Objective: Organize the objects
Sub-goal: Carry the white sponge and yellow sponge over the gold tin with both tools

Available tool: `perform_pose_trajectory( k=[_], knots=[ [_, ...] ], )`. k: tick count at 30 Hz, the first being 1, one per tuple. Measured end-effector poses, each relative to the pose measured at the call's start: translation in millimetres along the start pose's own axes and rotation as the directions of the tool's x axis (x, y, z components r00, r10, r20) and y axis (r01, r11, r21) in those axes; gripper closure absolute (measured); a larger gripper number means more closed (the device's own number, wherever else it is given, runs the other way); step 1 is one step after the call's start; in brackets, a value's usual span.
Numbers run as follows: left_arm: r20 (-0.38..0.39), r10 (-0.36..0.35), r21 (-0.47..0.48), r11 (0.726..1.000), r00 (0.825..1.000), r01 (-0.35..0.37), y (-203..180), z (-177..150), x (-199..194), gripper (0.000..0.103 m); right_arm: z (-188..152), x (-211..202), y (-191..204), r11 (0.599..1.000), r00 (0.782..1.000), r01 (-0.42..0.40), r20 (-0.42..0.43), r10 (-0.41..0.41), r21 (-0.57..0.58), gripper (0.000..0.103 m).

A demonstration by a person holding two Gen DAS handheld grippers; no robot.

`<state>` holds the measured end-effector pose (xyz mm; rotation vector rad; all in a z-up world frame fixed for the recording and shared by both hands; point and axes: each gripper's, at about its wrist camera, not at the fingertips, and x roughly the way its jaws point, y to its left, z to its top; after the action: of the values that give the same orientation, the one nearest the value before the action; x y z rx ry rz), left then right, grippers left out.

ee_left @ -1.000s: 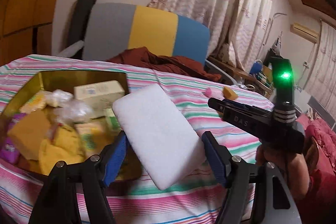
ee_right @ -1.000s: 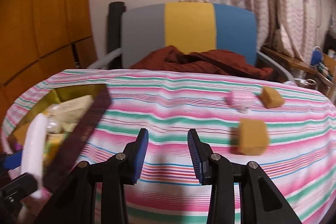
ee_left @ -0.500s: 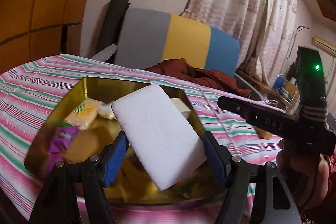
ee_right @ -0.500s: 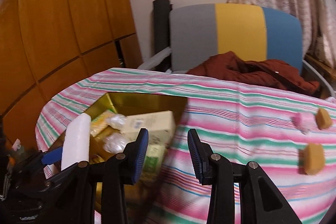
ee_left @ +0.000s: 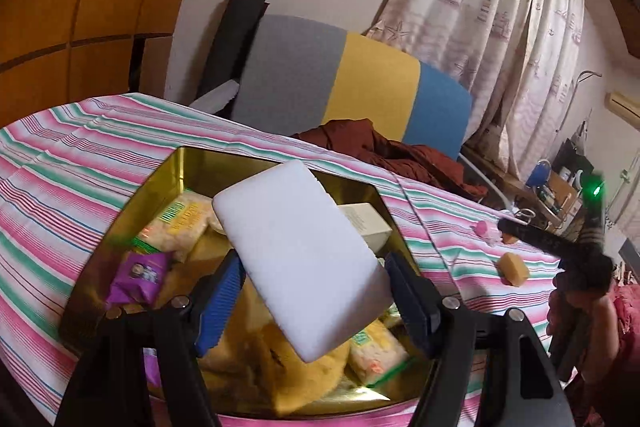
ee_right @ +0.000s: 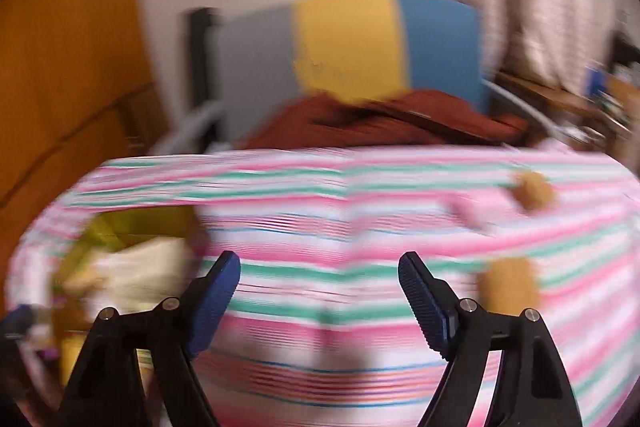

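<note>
Across the tabletop (ee_left: 64, 163) lies a cloth striped pink, green and white, and behind its far edge stands a chair (ee_left: 352, 87) with a grey, yellow and blue back and a rust-red garment (ee_left: 384, 151) heaped on the seat. Near the tabletop's left edge sits your gold tin (ee_left: 188, 167), open and crowded with packets: a purple wrapper (ee_left: 138, 277) at its left side, yellow snack packs (ee_left: 180, 223) behind that, and a cream box (ee_left: 366, 223) toward the tin's far right corner. Your left hand-held gripper (ee_left: 310, 297) holds a white sponge block (ee_left: 300, 259) above the tin, its blue pads pressing the block's two long sides, the slab tilted with one corner toward the camera. Your right hand-held gripper (ee_right: 320, 299) has just been opening and now stands wide with nothing between its fingers; that view is badly blurred. Toward the tabletop's right edge rest a tan block (ee_left: 514, 269), a small pink thing (ee_left: 486, 229) and a second tan piece (ee_right: 534, 189) near the far edge.
</note>
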<state>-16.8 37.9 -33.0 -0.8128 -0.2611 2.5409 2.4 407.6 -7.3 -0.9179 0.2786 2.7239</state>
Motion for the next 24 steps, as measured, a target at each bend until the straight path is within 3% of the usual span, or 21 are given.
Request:
perform_pose_trajectory(
  k=[4,8,11,14,19,24],
  knots=[
    [-0.005,-0.025,0.002,1.0,1.0,0.025,-15,-2,3,0.03,-4,15,-78,0.979,0.982,0.183,-0.056,-0.178,0.086,0.021],
    [-0.016,-0.032,0.033,0.999,0.999,0.033,-32,-1,6,0.03,-11,46,-118,0.966,0.962,0.247,-0.141,-0.235,0.076,0.021],
    [-0.015,-0.031,0.052,0.998,0.999,0.032,-39,-1,5,0.03,-17,60,-131,0.97,0.96,0.233,-0.178,-0.217,0.074,0.025],
    [-0.019,-0.029,0.06,0.998,0.999,0.03,-42,-1,4,0.03,-22,72,-135,0.976,0.961,0.204,-0.208,-0.185,0.073,0.046],
    [-0.027,-0.029,0.051,0.998,0.999,0.03,-40,-4,6,0.03,-21,62,-121,0.979,0.97,0.199,-0.149,-0.192,0.033,0.048],
    [-0.026,-0.032,0.038,0.999,0.999,0.033,-35,-3,6,0.03,-10,47,-91,0.994,0.988,0.109,-0.108,-0.106,0.025,0.048]
  ],
)
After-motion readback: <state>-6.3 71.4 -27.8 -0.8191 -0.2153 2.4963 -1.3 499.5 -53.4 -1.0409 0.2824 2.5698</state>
